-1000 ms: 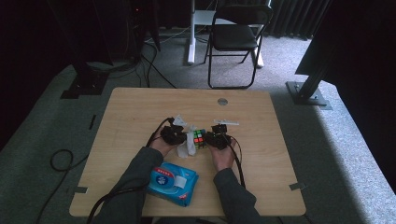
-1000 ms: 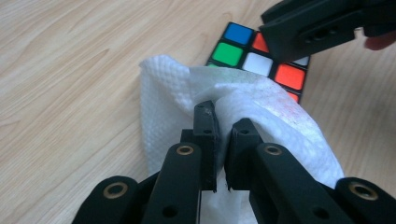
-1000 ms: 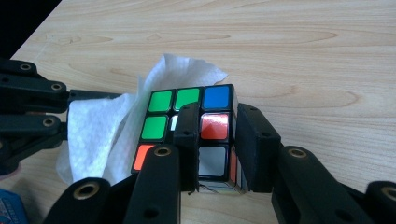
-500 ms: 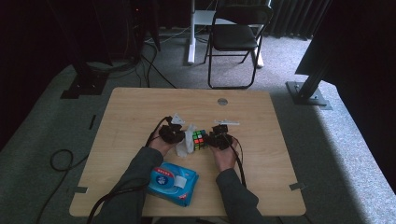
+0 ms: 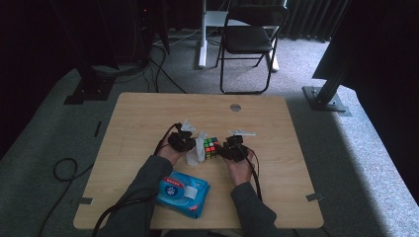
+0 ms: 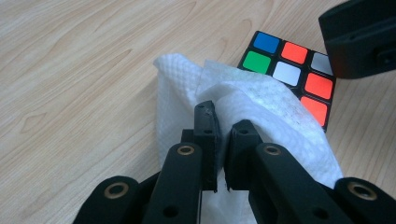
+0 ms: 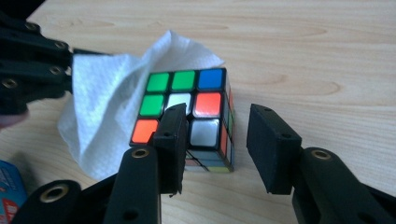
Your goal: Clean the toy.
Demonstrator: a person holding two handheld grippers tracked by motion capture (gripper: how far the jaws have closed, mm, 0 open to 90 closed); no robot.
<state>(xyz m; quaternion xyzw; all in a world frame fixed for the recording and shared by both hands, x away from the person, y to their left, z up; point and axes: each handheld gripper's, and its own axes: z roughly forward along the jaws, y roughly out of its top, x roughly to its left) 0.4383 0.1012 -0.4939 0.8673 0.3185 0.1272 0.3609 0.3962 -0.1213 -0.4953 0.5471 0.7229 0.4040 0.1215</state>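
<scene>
Cube (image 7: 191,116): on the tabletop (image 5: 148,118), between both grippers.
Wipe (image 6: 261,107): pinched in left gripper (image 6: 222,128) jaws, draped against cube's side.
Right gripper (image 7: 217,140): jaws just opened, straddling the cube's corner, not pressing.

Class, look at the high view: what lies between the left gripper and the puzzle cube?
A white tissue, pinched by the left gripper, lies against the puzzle cube.
</scene>
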